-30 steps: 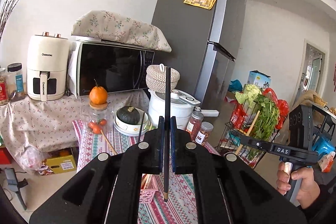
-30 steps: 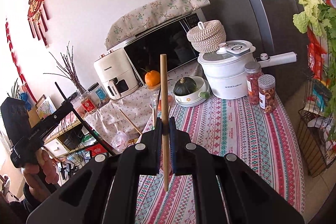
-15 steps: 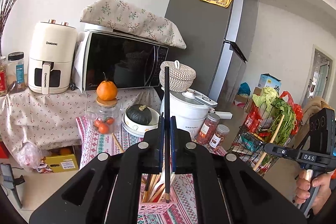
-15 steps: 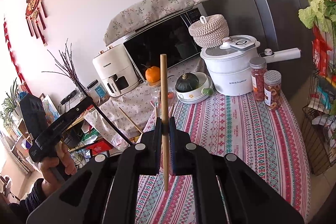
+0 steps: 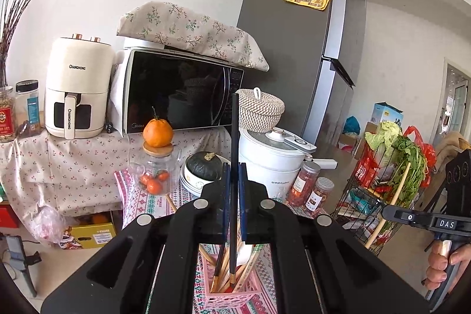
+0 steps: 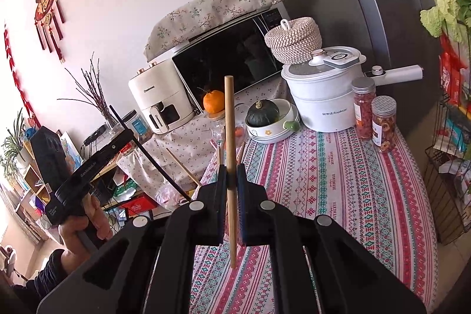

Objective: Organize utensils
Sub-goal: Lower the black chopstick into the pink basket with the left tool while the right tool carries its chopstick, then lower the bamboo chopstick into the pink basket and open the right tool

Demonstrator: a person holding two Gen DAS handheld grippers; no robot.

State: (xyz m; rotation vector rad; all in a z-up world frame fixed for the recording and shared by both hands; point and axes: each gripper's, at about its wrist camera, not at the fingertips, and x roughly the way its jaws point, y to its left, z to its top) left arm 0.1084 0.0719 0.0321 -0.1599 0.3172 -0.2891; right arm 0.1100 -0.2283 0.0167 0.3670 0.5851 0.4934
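Note:
My left gripper (image 5: 234, 169) is shut on a black chopstick (image 5: 234, 137), held upright. Its lower tip reaches into a pink slotted holder (image 5: 226, 295) that stands on the striped tablecloth and holds several wooden chopsticks and a white spoon. My right gripper (image 6: 231, 171) is shut on a light wooden chopstick (image 6: 229, 122), held upright above the tablecloth (image 6: 338, 181). The right gripper shows at the right edge of the left wrist view (image 5: 391, 211). The left gripper shows at the left of the right wrist view (image 6: 126, 134).
At the table's back stand a white electric pot (image 6: 323, 93), two spice jars (image 6: 374, 116), a bowl with a green squash (image 6: 265, 116) and a glass jar topped by an orange (image 5: 157, 161). A microwave, an air fryer and a fridge stand behind. A wire vegetable rack (image 5: 382, 190) is on the right.
My left gripper has moved forward and down over the table, so the black chopstick's tip now sits in the pink holder. The right gripper has shifted slightly with its wooden chopstick.

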